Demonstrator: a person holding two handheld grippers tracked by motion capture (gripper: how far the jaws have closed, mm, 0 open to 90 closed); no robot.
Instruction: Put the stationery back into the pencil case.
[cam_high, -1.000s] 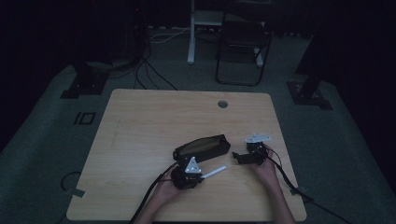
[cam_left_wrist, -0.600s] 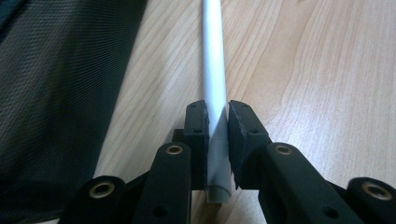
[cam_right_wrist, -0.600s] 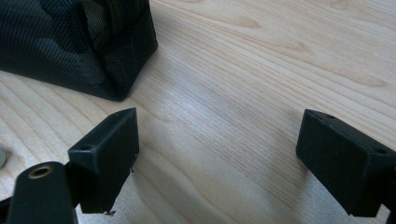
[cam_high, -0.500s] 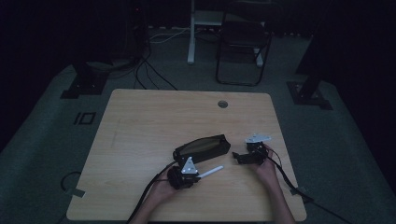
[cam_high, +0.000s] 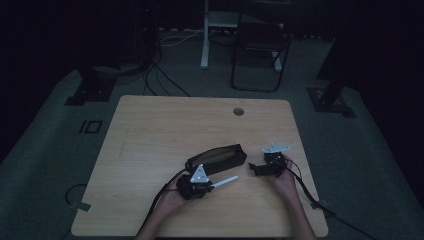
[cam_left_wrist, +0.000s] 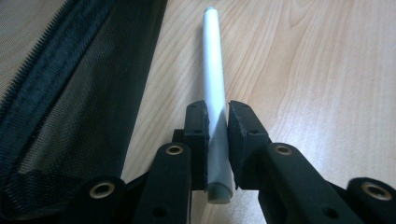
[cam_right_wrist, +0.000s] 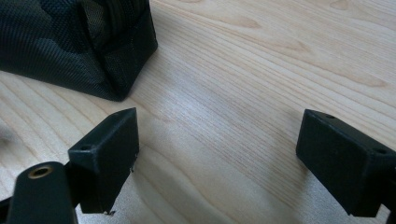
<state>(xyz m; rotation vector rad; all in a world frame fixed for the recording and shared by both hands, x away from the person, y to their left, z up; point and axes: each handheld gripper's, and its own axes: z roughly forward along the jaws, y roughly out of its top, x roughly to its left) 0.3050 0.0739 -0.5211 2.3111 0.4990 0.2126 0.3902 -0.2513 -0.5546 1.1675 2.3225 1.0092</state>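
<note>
Little is changing since a second ago: the left tongs (cam_left_wrist: 217, 140) are still clenching the pen (cam_left_wrist: 214, 88) beside the pouch (cam_high: 216, 159) on the table (cam_high: 165, 125); the right tongs (cam_right_wrist: 224, 158) are staying released.

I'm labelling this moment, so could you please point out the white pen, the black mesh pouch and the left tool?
white pen (cam_left_wrist: 213, 70), left gripper view, mid-barrel ahead of the pads.
black mesh pouch (cam_high: 216, 158), high view, middle of its top.
left tool (cam_left_wrist: 216, 135), left gripper view, midway between its fingertips, clamped on the pen.
</note>
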